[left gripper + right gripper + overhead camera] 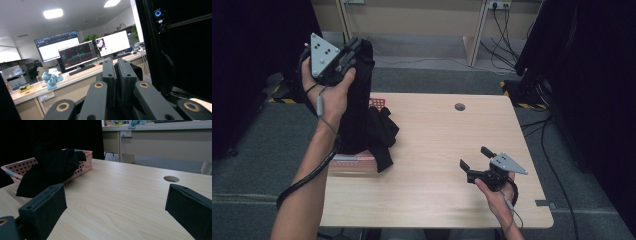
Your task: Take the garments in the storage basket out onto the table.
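The left gripper (343, 56) is holding a black cloth garment (362, 107) high, its fingers (125, 75) clamped on the top edge. The garment is hanging long-axis down, its lower end draping over the pink perforated plastic basket (85, 165) at the light wooden desk's (437, 150) left edge. The right gripper (476, 159) is resting well to its right, fingers spread and empty.

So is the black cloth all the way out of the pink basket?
No. The left gripper lifts the cloth high, but its lower end hangs in the basket and drapes over the rim.
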`<act>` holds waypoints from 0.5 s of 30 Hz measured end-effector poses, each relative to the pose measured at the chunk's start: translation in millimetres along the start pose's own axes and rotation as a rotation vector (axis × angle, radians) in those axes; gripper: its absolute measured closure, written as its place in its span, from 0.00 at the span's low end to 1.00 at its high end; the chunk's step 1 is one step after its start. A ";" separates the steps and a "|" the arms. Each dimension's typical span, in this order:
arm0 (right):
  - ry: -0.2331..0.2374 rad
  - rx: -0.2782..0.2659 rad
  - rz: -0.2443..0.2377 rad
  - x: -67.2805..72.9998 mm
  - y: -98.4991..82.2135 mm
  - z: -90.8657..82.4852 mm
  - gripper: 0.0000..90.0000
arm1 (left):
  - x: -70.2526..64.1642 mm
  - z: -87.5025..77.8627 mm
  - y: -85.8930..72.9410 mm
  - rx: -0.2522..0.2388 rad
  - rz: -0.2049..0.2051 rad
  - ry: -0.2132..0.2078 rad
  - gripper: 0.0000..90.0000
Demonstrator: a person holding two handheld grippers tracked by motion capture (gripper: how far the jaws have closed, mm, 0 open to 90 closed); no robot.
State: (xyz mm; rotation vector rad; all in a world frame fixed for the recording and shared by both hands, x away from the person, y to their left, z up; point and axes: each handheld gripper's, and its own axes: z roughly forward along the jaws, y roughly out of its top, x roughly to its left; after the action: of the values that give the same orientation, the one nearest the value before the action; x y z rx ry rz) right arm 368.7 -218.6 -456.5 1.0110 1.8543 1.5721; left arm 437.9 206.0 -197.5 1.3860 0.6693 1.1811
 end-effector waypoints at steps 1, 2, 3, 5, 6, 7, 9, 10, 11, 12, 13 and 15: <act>0.010 -0.002 0.004 2.6 2.5 3.0 0.04 | -1.1 0.6 1.8 -0.004 0.001 -0.003 0.94; 0.019 -0.007 0.000 5.1 5.2 6.0 0.04 | -2.3 1.1 3.6 -0.006 0.002 -0.006 0.94; 0.026 -0.012 -0.006 7.7 8.0 9.2 0.04 | -3.4 1.7 5.4 -0.011 0.005 -0.006 0.94; 0.044 -0.018 -0.011 13.2 13.9 16.1 0.04 | -5.6 2.5 9.2 -0.017 0.005 -0.012 0.94; 0.053 -0.017 -0.018 16.1 16.9 19.6 0.04 | -6.5 2.6 11.3 -0.018 0.011 -0.013 0.94; 0.059 -0.020 -0.025 18.7 19.8 23.3 0.04 | -7.4 2.9 13.3 -0.022 0.011 -0.016 0.94; 0.075 -0.023 -0.031 23.6 25.7 30.7 0.04 | -9.0 3.3 17.3 -0.028 0.015 -0.017 0.94; 0.081 -0.023 -0.036 25.8 28.6 34.5 0.04 | -9.9 3.4 19.3 -0.031 0.016 -0.020 0.94; 0.087 -0.025 -0.038 27.8 31.3 38.2 0.04 | -10.9 3.4 21.1 -0.033 0.019 -0.020 0.94; 0.093 -0.027 -0.036 30.1 34.0 42.0 0.04 | -11.8 3.7 22.7 -0.037 0.021 -0.021 0.94; 0.100 -0.027 -0.039 32.5 36.6 45.7 0.04 | -12.4 4.1 23.9 -0.039 0.022 -0.024 0.94; 0.116 -0.027 -0.044 38.2 42.0 53.1 0.04 | -13.5 4.9 25.7 -0.040 0.023 -0.026 0.94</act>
State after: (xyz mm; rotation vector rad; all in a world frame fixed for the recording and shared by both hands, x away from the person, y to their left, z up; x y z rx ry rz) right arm 396.0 -153.9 -423.2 0.8781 1.9134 1.6571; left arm 431.9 186.8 -176.0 1.3767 0.6102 1.1867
